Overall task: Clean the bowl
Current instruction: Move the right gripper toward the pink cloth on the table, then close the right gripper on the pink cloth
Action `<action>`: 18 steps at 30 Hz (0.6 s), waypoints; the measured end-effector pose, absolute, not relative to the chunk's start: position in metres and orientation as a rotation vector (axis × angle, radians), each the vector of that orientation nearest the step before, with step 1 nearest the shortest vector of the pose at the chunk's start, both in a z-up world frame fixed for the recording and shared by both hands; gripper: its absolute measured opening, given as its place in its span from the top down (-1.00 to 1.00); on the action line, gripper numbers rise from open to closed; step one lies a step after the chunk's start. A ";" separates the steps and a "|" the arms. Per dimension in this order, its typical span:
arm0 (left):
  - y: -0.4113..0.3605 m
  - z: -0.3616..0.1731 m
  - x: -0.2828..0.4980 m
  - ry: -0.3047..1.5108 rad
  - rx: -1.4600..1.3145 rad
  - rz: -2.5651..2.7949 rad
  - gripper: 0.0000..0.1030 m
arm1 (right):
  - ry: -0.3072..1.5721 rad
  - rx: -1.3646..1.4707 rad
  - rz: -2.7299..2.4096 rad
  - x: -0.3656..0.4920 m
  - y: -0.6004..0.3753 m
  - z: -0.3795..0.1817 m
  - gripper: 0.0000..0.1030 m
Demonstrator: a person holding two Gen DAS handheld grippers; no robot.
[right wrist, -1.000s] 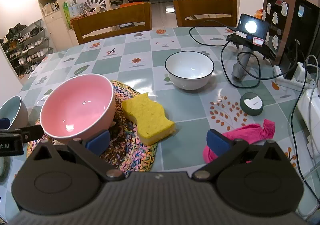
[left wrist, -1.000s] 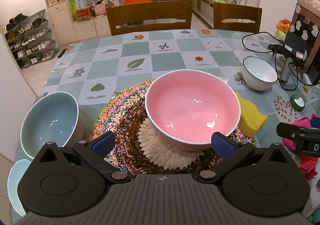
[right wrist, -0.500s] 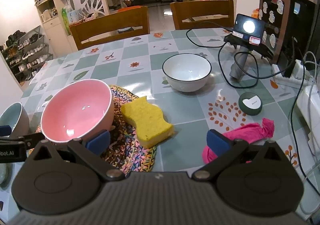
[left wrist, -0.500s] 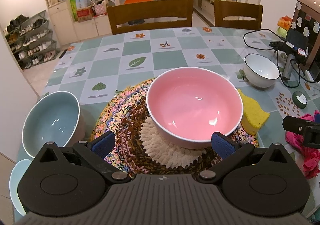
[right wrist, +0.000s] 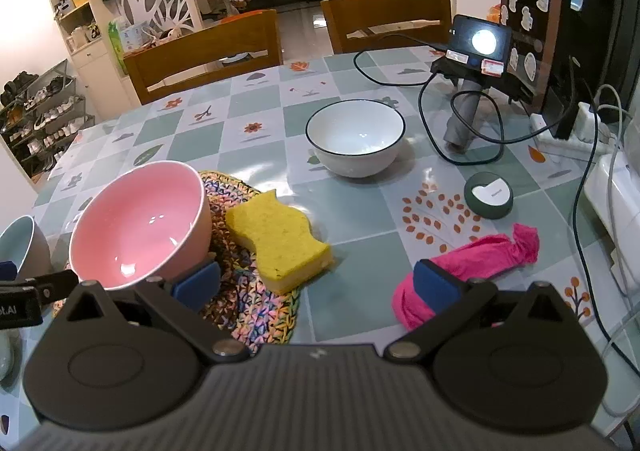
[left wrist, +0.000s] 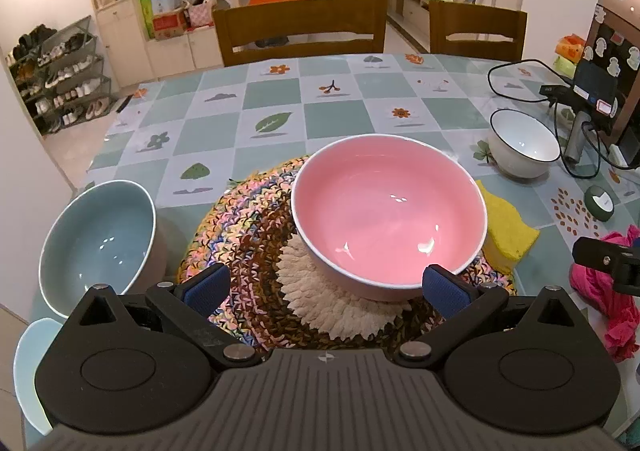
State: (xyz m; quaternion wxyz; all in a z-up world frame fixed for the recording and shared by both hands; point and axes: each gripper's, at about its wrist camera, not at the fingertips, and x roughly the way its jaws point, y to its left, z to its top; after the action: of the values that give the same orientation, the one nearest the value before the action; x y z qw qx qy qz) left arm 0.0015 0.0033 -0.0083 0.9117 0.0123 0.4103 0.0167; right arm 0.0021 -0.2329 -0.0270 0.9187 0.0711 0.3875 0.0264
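Both grippers spread wide, empty: left gripper (left wrist: 326, 287) fronting pink bowl (left wrist: 388, 215) on woven mat (left wrist: 248, 227), bowl's base hidden; right gripper (right wrist: 316, 283) facing yellow sponge (right wrist: 280, 243), its pad covering part of pink cloth (right wrist: 476, 263).

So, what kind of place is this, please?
Most likely a home dining area: a table with a patterned cloth, wooden chairs behind it, and a shoe rack by the wall.

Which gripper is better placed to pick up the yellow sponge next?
Right. The sponge lies ahead between the open right gripper's fingers; the left gripper faces the pink bowl.
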 end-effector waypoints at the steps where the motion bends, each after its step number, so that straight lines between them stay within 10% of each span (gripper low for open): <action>1: 0.004 -0.008 0.002 0.845 0.022 0.035 -1.00 | 0.794 0.145 0.055 0.002 -0.233 -0.027 -1.00; 18: 0.006 -0.017 0.017 0.870 -0.032 0.051 -0.99 | 0.763 -0.057 0.036 0.002 -0.264 -0.036 -1.00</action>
State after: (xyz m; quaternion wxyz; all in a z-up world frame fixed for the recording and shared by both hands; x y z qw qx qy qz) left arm 0.0172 0.0057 -0.0168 0.9064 -0.0156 0.4214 0.0247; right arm 0.0024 -0.2638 -0.0361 0.9275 -0.0278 0.3724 0.0174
